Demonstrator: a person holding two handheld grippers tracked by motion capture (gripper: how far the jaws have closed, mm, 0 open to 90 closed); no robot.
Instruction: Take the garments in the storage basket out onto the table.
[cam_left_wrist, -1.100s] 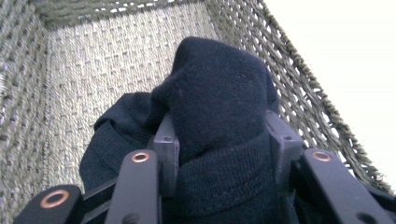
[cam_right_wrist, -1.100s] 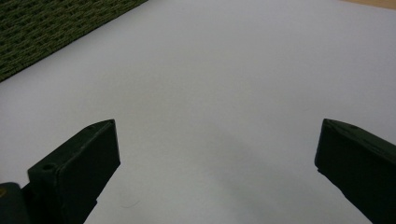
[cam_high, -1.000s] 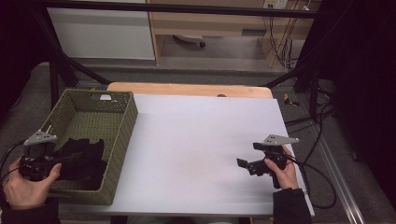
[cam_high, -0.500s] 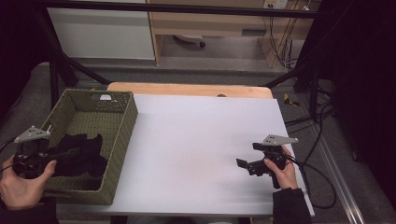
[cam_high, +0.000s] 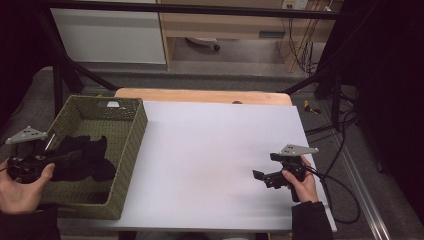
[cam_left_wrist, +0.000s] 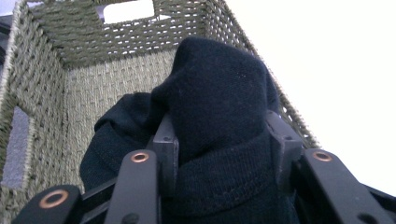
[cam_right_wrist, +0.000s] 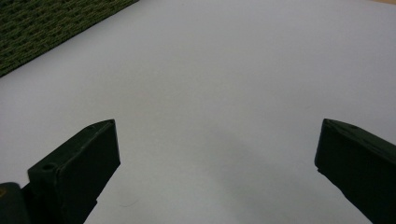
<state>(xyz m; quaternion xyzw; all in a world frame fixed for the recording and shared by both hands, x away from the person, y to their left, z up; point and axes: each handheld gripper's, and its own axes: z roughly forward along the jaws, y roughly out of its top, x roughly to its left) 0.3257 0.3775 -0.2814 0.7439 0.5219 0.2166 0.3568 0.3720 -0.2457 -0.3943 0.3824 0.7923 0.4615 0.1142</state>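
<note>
my left gripper (cam_left_wrist: 219, 154) is clamped on a bunched black cloth (cam_left_wrist: 215, 107), both jaws pressing into its folds. the cloth sits inside the woven basket (cam_high: 131, 131), at about nine o'clock on the table (cam_high: 215, 150), and more of it lies on the basket floor. my right gripper (cam_high: 265, 176) rests low over the white tabletop at about four o'clock, well apart from the basket. its jaws stand wide apart with nothing between them, just bare table (cam_right_wrist: 210, 93) ahead.
</note>
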